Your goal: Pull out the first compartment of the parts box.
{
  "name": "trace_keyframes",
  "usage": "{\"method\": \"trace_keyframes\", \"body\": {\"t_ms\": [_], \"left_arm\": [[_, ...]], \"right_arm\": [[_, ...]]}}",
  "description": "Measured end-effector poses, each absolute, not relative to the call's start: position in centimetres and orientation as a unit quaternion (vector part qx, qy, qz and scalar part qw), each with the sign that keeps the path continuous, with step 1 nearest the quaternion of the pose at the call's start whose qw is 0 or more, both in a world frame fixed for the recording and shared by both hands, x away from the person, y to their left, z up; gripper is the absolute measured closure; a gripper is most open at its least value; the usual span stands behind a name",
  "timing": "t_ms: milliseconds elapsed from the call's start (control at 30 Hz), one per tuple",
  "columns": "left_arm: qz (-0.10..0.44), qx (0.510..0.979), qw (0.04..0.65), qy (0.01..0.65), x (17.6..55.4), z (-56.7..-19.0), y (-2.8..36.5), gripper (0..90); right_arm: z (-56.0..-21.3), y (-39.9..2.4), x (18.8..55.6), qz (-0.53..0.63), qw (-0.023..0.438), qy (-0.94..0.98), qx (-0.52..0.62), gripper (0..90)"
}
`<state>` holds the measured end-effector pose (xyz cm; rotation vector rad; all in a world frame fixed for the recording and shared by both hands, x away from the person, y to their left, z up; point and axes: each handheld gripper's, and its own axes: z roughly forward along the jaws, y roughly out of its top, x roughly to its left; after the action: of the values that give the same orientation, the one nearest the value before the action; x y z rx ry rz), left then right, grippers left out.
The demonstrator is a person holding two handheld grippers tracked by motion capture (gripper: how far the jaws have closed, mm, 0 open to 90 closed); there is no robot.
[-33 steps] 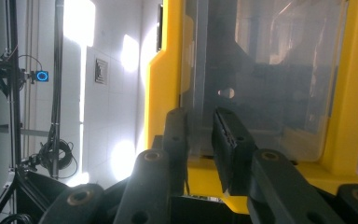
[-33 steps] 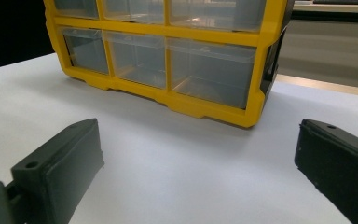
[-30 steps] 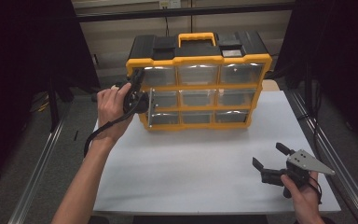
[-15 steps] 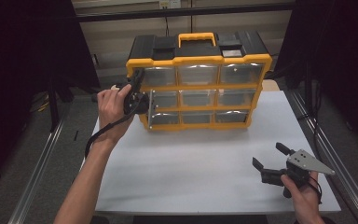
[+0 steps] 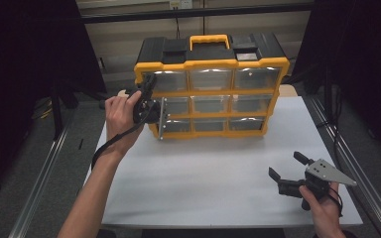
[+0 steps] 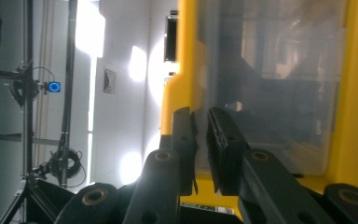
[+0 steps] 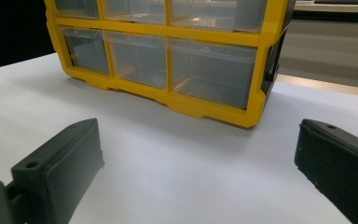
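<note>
While the left gripper [image 5: 150,94] is held up at the left end of the organizer [image 5: 211,89], its jaws stand almost together, with only a thin slit between them, as the left gripper view shows. Whether they pinch anything in that slit cannot be told; they lie right against the yellow frame and the clear front of a drawer [image 6: 270,84]. From above, the left hand [image 5: 121,116] grips the tool beside the top-left drawer [image 5: 170,80], with a black cable [image 5: 111,144] hanging down from it along the forearm.

That organizer is a yellow box with a black top and a yellow carrying handle [image 5: 209,40], standing upright at the far edge of the counter [image 5: 203,178], its three rows of clear drawers facing the person. A metal strip [image 5: 161,119] shows at its lower left corner.

Well apart from it, at the near right corner of the counter, the right gripper [image 5: 288,171] is held by the right hand [image 5: 322,201], jaws spread wide with nothing between them. In the right gripper view those jaws point toward the lower right corner of the organizer [image 7: 177,70] across bare white surface.
</note>
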<state>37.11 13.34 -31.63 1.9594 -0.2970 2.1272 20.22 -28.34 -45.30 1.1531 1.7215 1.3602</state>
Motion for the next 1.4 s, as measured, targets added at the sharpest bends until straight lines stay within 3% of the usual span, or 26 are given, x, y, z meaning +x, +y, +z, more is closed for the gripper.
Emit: {"method": "trace_keyframes", "body": {"t_ms": [533,733,1400], "left_arm": [[0.737,0.662,0.081,-0.109,37.8,-32.1,13.1,75.5],[0.748,0.652,0.083,-0.089,37.8,-32.1,12.7,82.4],[0.756,0.641,0.106,-0.081,36.7,-32.4,12.9,82.6]], "right_arm": [[-45.3,-28.3,20.3,0.52,0.327,0.658,0.436,0.6],[-45.3,-28.3,20.3,0.52,0.326,0.658,0.435,0.6],[-45.3,-28.4,20.2,0.518,0.325,0.66,0.435,0.6]]}}
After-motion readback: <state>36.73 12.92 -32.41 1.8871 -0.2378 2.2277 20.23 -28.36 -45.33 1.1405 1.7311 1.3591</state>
